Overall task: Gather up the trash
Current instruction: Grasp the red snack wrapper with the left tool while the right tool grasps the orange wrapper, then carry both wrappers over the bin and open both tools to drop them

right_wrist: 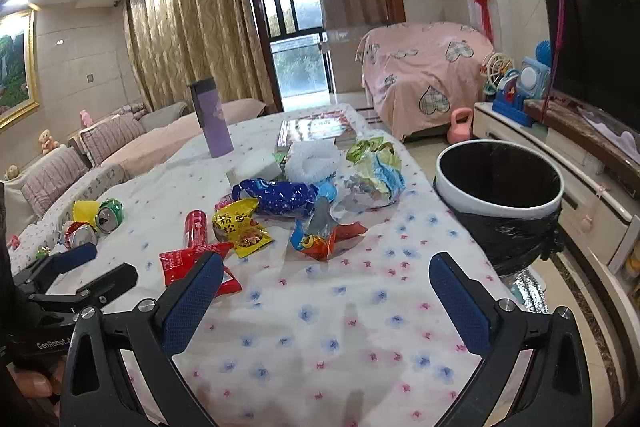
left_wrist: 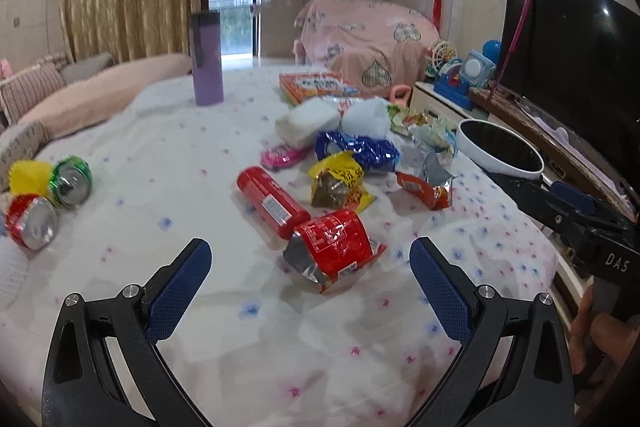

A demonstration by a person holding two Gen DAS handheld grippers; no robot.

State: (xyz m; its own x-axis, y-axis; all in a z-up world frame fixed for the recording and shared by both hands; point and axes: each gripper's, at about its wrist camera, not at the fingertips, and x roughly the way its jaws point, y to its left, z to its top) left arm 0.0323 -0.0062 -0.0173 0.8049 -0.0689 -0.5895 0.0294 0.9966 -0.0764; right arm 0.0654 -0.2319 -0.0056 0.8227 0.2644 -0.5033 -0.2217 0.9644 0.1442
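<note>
Snack trash lies on a table under a white flowered cloth point(right_wrist: 340, 331). My left gripper point(left_wrist: 310, 255) is open just short of a red foil wrapper point(left_wrist: 332, 251), with a red tube can point(left_wrist: 272, 201) behind it. Farther back lie a yellow packet point(left_wrist: 340, 183), a blue wrapper point(left_wrist: 356, 147) and an orange-red wrapper point(left_wrist: 426, 189). Two crushed cans point(left_wrist: 52, 203) lie at the left. My right gripper point(right_wrist: 326, 263) is open over bare cloth, nearer than the orange-red wrapper point(right_wrist: 324, 239). A white-rimmed bin point(right_wrist: 496, 203) with a black bag stands off the table's right edge.
A purple tumbler point(left_wrist: 206, 67), a book point(left_wrist: 316, 87) and a white foam block point(left_wrist: 306, 123) sit at the far side of the table. A TV point(left_wrist: 568, 67) on a low cabinet stands to the right, and a sofa point(right_wrist: 100, 155) to the left.
</note>
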